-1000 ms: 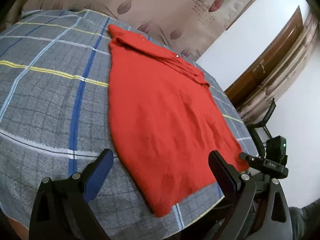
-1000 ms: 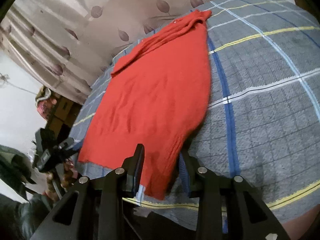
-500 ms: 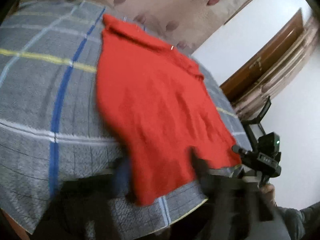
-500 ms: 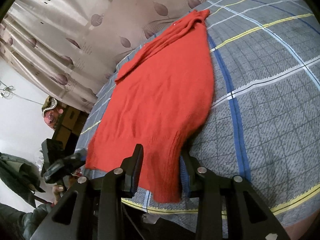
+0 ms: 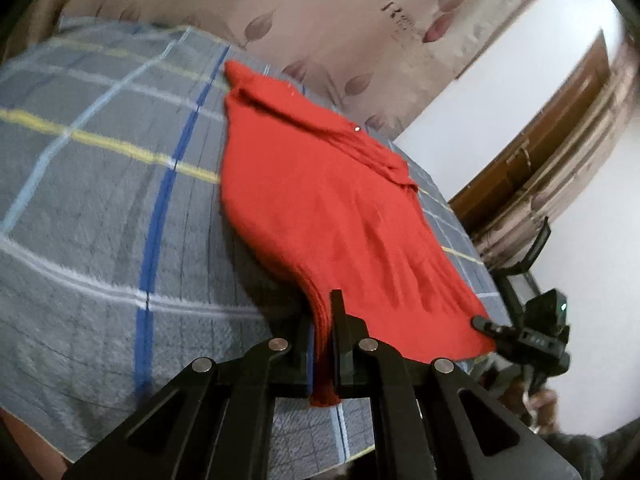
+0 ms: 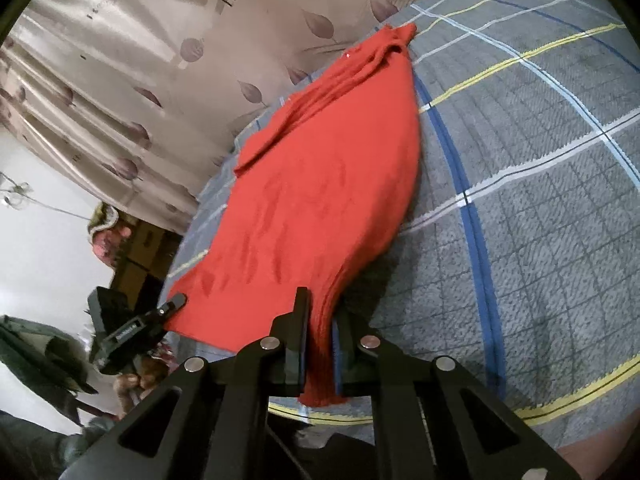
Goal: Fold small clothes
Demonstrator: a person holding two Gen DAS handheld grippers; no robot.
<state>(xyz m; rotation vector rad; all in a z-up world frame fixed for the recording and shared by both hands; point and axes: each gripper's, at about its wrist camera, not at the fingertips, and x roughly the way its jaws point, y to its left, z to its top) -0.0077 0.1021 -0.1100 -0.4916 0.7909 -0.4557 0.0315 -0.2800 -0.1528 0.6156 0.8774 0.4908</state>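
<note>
Seen from the left wrist, the left gripper (image 5: 323, 344) is clamped on a near hem corner of the red sweater (image 5: 320, 208), spread on the bed (image 5: 100, 220). From the right wrist, the right gripper (image 6: 320, 340) is pinched on the other corner, lifted slightly.

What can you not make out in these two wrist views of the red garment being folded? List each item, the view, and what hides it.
1. Left wrist view: the near corner of the red garment, pinched inside the left tool.
2. Right wrist view: its other near corner, covered by the right tool.
3. Both views: its underside, against the plaid bedspread.
4. Left wrist view: bedspread weave, motion-blurred.
</note>
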